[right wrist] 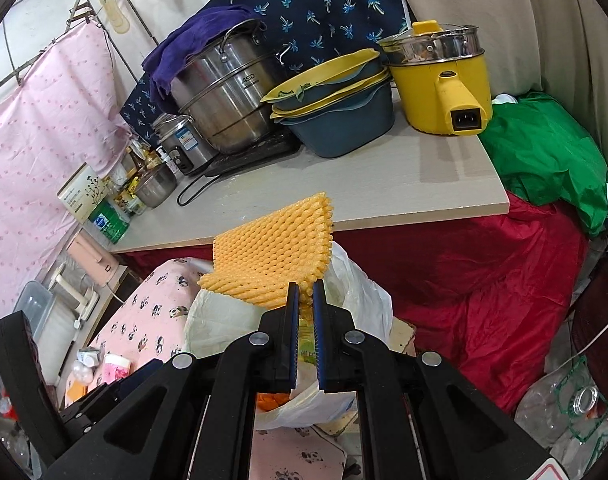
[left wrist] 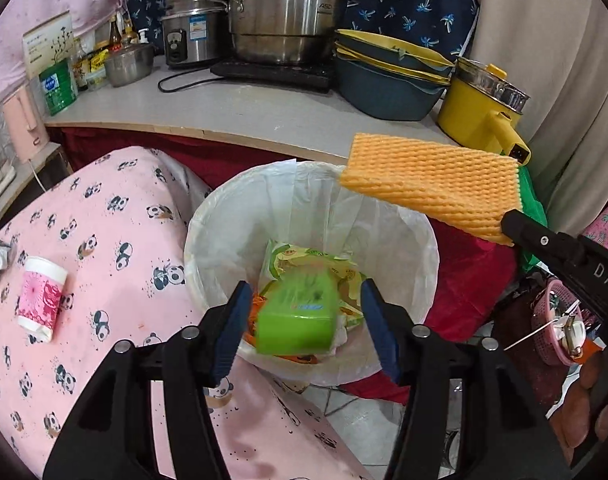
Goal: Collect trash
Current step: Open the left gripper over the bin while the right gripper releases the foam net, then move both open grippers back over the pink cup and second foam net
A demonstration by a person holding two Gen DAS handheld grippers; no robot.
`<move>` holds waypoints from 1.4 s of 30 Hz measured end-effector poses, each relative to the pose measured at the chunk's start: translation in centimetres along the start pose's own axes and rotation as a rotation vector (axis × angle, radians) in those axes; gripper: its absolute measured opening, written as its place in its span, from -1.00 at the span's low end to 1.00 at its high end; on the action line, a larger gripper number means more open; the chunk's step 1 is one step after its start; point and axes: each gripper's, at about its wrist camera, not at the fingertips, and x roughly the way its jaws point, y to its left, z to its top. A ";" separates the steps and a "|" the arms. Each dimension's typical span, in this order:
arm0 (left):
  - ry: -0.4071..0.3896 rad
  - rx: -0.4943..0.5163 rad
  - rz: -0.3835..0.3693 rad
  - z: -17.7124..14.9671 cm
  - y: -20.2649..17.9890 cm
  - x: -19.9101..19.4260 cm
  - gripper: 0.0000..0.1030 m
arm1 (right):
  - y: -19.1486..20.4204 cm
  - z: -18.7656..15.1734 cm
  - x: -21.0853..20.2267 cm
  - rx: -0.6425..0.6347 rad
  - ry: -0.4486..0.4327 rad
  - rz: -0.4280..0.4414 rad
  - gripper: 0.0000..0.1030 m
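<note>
On the panda-print cloth (left wrist: 104, 240) at the left, a pink paper cup (left wrist: 40, 298) lay uncollected. The left claw (left wrist: 304, 320) hung spread over the lined bin (left wrist: 208, 232), a blurred green packet (left wrist: 298, 318) apparently dropping onto wrappers inside. To the right, the right claw (right wrist: 303, 296) pinched an orange foam net (right wrist: 272, 252), not yet binned. The steel pot (left wrist: 288, 24) read "ASD".

A: What was the orange foam net (left wrist: 432, 190) like?
B: Soft, ribbed, matt foam. The bin liner (left wrist: 384, 216) was thin, crinkled, translucent plastic, and the green packet (left wrist: 300, 316) inside looked glossy.

A: And farther back?
B: The steamer pot (left wrist: 288, 16) was brushed, shiny steel; the countertop (left wrist: 240, 114) pale, matt wood-grain laminate. The panda tablecloth (left wrist: 104, 240) at near left was smooth pink cloth.
</note>
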 end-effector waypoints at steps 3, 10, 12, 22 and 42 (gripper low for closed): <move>-0.019 0.004 0.025 0.1 -0.1 -0.2 0.26 | 0.1 -0.1 0.4 -0.002 0.009 0.003 -0.86; -0.027 -0.020 0.068 -0.1 1.2 -0.5 0.26 | 0.7 -0.4 1.3 -0.015 0.029 0.013 -0.85; -0.033 -0.022 0.082 -0.2 1.6 -0.7 0.26 | 0.9 -0.6 1.6 -0.018 0.035 0.016 -0.85; -0.052 -0.057 0.131 -0.6 3.6 -1.4 0.26 | 2.7 -1.1 4.0 -0.062 0.082 0.022 -0.84; -0.072 -0.145 0.192 -1.7 7.6 -3.2 0.34 | 6.8 -2.1 4.1 -0.124 0.107 0.067 -0.58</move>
